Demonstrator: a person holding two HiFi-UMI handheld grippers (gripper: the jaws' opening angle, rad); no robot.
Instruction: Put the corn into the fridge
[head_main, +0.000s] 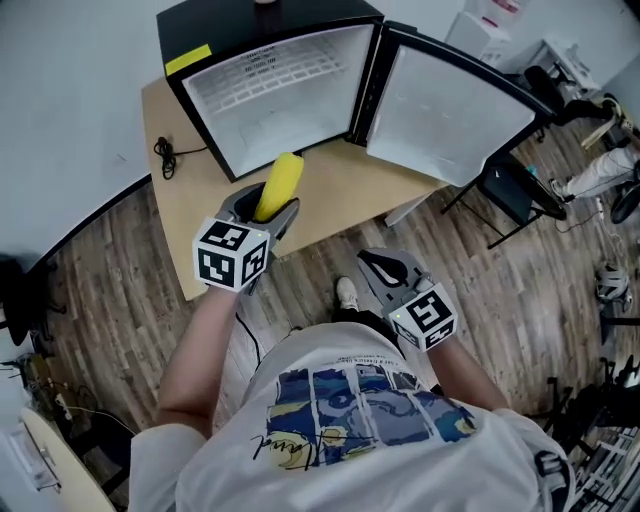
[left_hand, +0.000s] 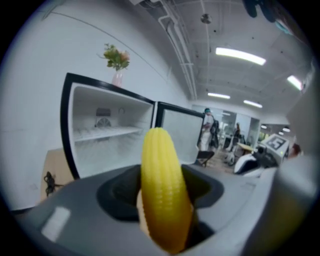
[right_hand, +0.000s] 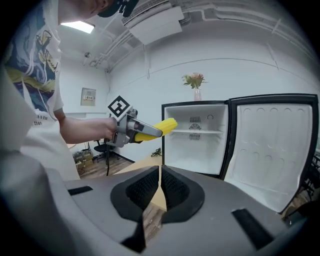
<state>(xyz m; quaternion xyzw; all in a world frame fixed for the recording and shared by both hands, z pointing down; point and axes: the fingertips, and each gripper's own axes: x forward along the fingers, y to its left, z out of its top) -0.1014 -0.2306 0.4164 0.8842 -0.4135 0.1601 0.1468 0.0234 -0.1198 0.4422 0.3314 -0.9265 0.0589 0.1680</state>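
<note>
Corn held in front of the open fridge.
The left gripper (head_main: 271, 210) grasps the corn (head_main: 281, 180) at centre frame, its tip near the fridge (head_main: 270, 100) mouth; the right gripper (head_main: 385, 266), at lower right, is clenched on nothing.

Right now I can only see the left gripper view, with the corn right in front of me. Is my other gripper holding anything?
Observer: No. In its own view, the right gripper has its jaws together with nothing between them.
Operator: Is my corn inside the fridge yet?
Observer: Not yet. The head view shows the corn, clamped in the left gripper, out in front of the open fridge, above the wooden table.
</note>
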